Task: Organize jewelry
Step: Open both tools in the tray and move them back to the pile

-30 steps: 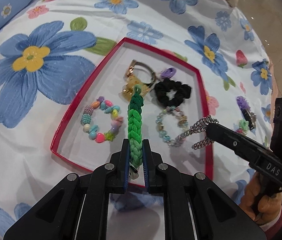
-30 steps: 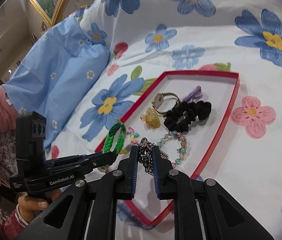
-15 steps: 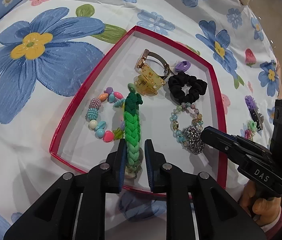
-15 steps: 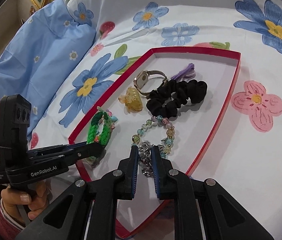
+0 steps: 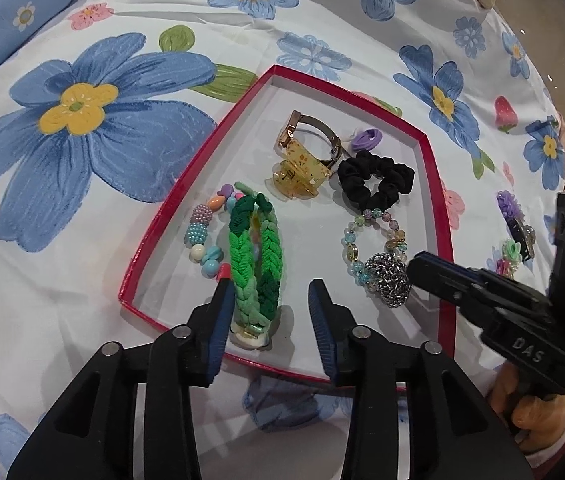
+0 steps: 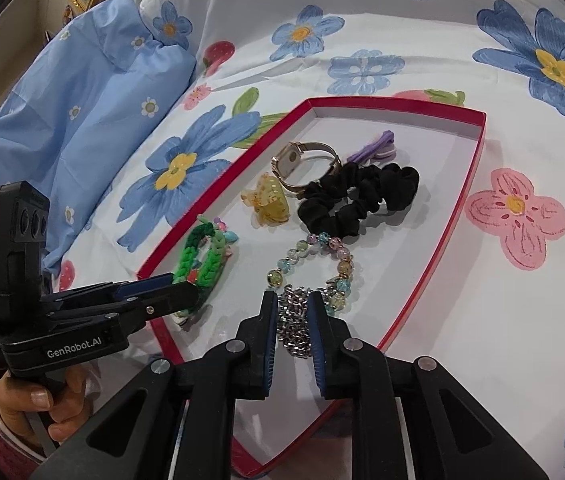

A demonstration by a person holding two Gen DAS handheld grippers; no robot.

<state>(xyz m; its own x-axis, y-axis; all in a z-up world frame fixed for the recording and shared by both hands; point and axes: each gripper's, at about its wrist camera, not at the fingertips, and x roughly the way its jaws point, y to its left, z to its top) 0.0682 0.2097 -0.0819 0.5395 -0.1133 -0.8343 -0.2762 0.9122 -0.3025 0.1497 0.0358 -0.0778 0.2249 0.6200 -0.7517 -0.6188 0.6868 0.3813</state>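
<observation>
Beads in pastel colours form a bracelet (image 5: 206, 236) at the left of the red tray (image 5: 162, 216). Beside it lies the green braided band (image 5: 256, 252), between the released left tool (image 5: 268, 292). The right tool (image 6: 289, 314) is nearly closed around the crumpled metal chain (image 6: 292, 328).

The tray (image 5: 436, 184) was red-rimmed with a white floor. The braid (image 5: 256, 248) ran from dark to pale green. The scrunchie (image 5: 376, 178) was black, the clip (image 5: 296, 178) amber, the chain (image 5: 388, 282) silver, the beads (image 5: 204, 236) pastel. The sheet (image 5: 82, 280) was white with blue flowers, yellow-centred.
</observation>
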